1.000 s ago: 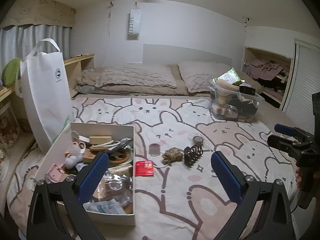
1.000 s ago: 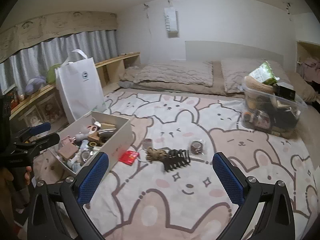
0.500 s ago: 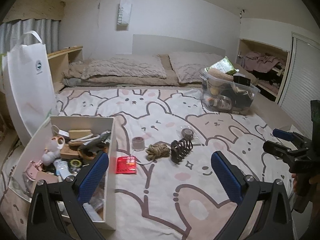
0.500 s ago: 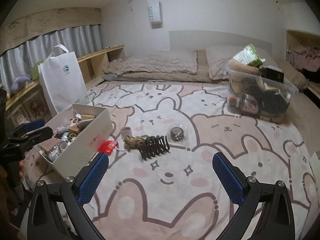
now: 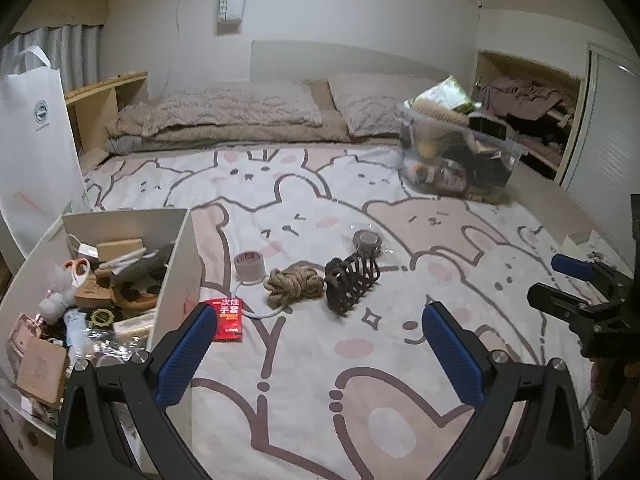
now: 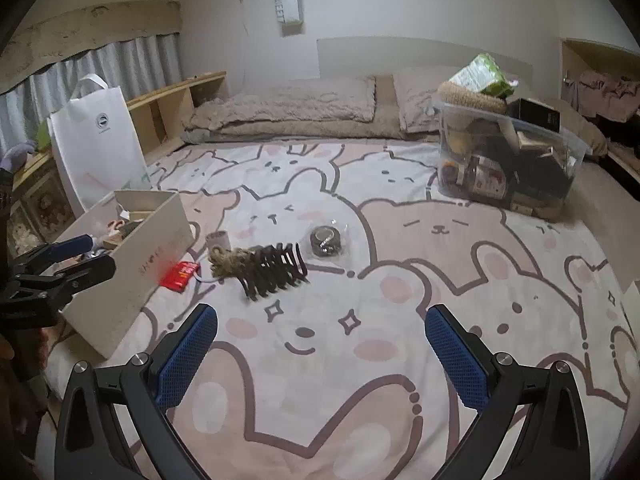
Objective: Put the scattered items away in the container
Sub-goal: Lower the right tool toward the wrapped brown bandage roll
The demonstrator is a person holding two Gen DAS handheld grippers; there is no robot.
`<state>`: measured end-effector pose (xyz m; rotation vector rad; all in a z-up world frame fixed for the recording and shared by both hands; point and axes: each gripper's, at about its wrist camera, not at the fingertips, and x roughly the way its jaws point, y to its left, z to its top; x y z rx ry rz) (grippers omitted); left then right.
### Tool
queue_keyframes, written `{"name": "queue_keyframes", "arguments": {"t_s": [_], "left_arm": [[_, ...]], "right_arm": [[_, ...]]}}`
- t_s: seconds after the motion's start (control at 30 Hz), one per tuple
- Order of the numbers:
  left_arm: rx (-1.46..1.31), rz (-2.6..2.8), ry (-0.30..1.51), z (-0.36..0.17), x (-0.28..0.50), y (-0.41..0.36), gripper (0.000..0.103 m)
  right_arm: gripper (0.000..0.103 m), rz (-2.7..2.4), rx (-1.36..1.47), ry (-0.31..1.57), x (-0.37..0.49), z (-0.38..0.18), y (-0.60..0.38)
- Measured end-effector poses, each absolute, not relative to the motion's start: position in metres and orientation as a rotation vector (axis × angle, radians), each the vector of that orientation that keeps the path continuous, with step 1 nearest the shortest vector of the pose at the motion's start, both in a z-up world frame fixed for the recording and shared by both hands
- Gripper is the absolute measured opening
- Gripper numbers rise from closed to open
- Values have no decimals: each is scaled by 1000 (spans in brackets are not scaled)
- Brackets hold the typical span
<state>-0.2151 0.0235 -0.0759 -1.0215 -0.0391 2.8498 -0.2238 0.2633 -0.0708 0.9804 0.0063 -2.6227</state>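
In the left wrist view, the left gripper (image 5: 320, 342) is hovering over the bedspread (image 5: 400, 360) with its blue fingers (image 5: 186, 354) standing wide apart, holding nothing and touching nothing. The white box (image 5: 176, 264) is sitting at the left, already full of small things. Beside it the red packet (image 5: 229, 319) is lying flat, and beyond are lying the grey tape roll (image 5: 249, 266), the rope bundle (image 5: 295, 284), the black hair claw (image 5: 352, 283) and a wrapped dark roll (image 5: 368, 241). The right gripper (image 5: 560, 284) is showing at the right edge, its fingers apart and empty.

In the right wrist view, the right gripper (image 6: 322, 342) is also hanging above the bedspread (image 6: 400, 340), fingers (image 6: 454, 358) wide apart with nothing between them. The hair claw (image 6: 274, 269) is touching the rope bundle (image 6: 226, 260); the red packet (image 6: 180, 276) is lying just beside the box (image 6: 136, 264). The left gripper (image 6: 76, 258) is appearing at the left, near the box, with its fingers parted.
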Motion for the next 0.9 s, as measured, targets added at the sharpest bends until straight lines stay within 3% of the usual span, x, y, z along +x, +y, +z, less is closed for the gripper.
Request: {"name": "queue_keyframes", "arguments": {"t_s": [0.9], "left_arm": [[-1295,2833,-22,-176,-306,14,103]], "right_arm": [[103,-2472,1233,38,-341,-158,235]]}}
